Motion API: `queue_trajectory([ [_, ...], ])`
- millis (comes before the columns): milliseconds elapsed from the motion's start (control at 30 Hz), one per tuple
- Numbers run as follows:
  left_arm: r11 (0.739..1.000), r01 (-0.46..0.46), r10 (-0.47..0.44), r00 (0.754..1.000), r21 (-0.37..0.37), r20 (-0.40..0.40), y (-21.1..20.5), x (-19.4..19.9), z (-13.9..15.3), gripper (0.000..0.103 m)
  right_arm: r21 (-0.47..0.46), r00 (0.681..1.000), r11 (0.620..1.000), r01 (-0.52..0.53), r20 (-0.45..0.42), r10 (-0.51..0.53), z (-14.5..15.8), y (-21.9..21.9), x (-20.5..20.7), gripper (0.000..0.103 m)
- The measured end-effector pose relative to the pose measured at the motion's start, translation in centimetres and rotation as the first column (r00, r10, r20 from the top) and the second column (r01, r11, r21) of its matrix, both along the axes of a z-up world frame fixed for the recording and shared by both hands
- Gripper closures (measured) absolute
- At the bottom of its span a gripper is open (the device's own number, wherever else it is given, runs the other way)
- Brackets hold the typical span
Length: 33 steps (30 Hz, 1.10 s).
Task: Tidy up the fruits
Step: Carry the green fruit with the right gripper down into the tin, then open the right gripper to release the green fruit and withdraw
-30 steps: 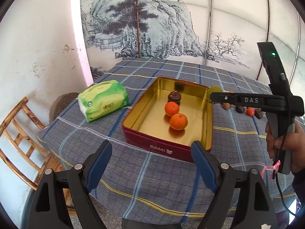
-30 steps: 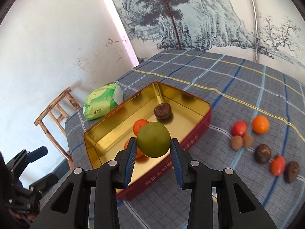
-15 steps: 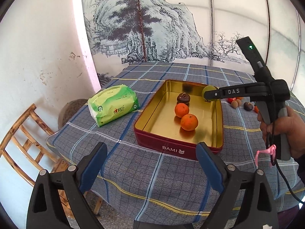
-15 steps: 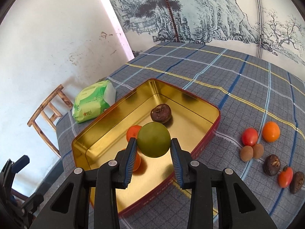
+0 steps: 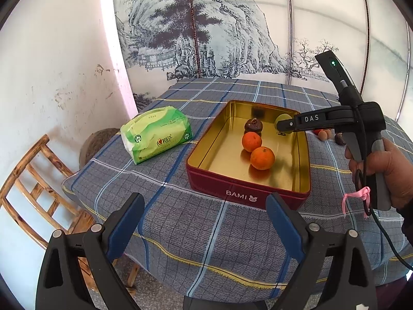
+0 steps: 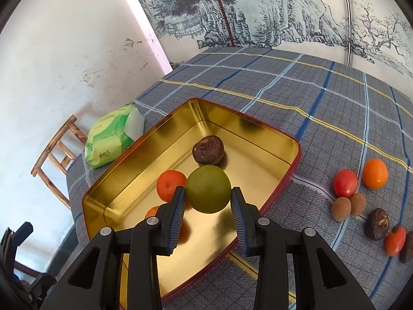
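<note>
Lowering green fruit (image 6: 208, 189) deeper over tin (image 6: 271, 134); right claw (image 6: 208, 201) clamped.

A scuffed white wall (image 5: 59, 59) meets a folding screen (image 5: 206, 33) painted with an ink mountain landscape. A wooden chair (image 5: 33, 178) stands beside the desk (image 5: 180, 222), which wears a blue-grey plaid cloth, in bright daylight.

Two oranges (image 5: 255, 149) lie in the gold tin (image 5: 206, 160), green fruit (image 5: 282, 121) above.
</note>
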<state>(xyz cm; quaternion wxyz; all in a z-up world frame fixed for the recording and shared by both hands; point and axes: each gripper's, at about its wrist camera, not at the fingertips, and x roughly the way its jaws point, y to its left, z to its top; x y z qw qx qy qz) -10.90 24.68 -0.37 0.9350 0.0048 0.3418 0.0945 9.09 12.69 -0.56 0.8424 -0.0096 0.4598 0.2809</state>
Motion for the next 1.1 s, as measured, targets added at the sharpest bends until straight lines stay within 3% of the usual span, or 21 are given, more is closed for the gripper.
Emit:
queue_trajectory([
  [700, 0.999, -0.021, 0.020, 0.999, -0.028, -0.043, 1.2, 0.2, -1.2, 0.009, 0.033, 1.000, 0.999, 0.013, 0.001, -0.013, 0.2, 1.1, 0.6, 0.065],
  [1100, 0.999, -0.028, 0.026, 0.998, -0.032, -0.053, 1.3, 0.0, -1.2, 0.009, 0.105, 1.000, 0.994, 0.012, 0.001, -0.013, 0.3, -1.3, -3.0, 0.056],
])
